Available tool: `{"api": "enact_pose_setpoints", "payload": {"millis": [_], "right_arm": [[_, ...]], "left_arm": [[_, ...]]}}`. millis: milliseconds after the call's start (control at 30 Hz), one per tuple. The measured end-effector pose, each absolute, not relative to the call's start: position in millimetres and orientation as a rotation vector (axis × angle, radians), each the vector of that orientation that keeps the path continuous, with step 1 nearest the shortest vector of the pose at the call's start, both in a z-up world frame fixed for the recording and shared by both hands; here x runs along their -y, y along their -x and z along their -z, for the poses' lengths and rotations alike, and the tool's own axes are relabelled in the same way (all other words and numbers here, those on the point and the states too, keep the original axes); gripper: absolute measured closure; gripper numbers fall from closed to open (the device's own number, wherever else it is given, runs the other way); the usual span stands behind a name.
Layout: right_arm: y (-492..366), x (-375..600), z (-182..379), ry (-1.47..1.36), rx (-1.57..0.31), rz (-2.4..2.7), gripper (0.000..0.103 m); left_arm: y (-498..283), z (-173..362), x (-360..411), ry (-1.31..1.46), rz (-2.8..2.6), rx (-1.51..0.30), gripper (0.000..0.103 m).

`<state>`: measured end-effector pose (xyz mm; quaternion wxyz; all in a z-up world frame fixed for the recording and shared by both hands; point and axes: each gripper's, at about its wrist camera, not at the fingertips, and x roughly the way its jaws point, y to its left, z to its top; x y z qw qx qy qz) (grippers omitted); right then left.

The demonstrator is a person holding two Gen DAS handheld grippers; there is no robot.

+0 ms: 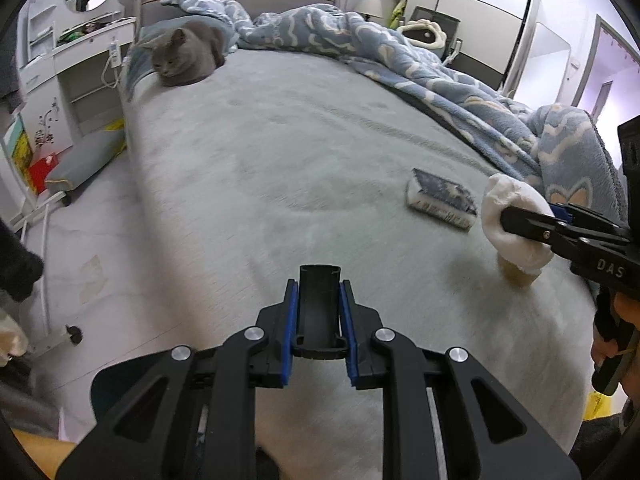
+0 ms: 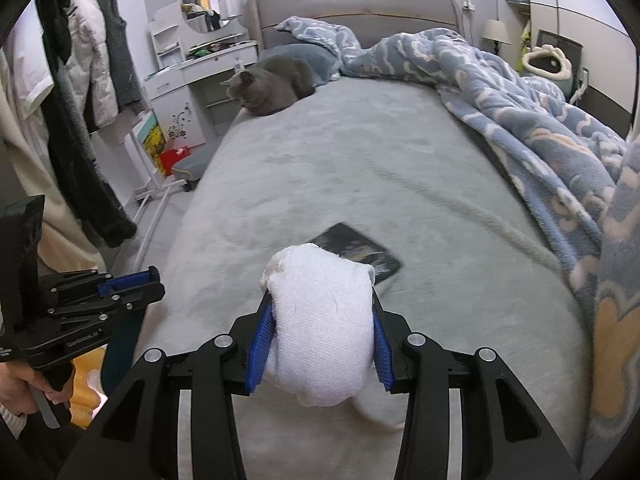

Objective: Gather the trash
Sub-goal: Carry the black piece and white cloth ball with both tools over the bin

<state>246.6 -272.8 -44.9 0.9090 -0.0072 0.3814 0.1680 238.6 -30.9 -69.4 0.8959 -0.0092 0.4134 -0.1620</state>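
The white crumpled wad (image 2: 324, 320) of tissue or cloth sits between the blue pads (image 2: 259, 354) of the right gripper (image 2: 320, 344), which is closed on it and holds it above the near end of the grey bed (image 2: 360, 152). In the left wrist view the same wad (image 1: 516, 222) hangs at the tip of this gripper (image 1: 520, 220).

Just behind the wad a dark packet (image 2: 360, 250) lies flat on the bed cover.

The left gripper (image 1: 319, 312) holds a black scoop-like piece (image 1: 319, 308) between its pads, jaws narrow around it.

A blue patterned blanket (image 2: 520, 120) is piled along the right side of the bed. A grey cat (image 2: 272, 88) rests far away, near the headboard. Clothes (image 2: 80, 80) hang at the left.
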Motion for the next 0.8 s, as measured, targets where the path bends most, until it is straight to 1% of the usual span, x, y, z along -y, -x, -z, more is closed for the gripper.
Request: {"api": "enact_pose_setpoints", "payload": {"millis": [367,800], "right_arm": [[-224.1,218.1,48.4,0.026,-0.796,-0.414,0.059],[-216.1,149.0,53.9,0.054,-0.82,-0.499,0.059]], "left_arm": [[-216.0,85.4,-20.1,0.023,0.242,-0.929,0.081],[-205.8,124.7,-85.4,0.067,0.156,-1.063,0.081]]}}
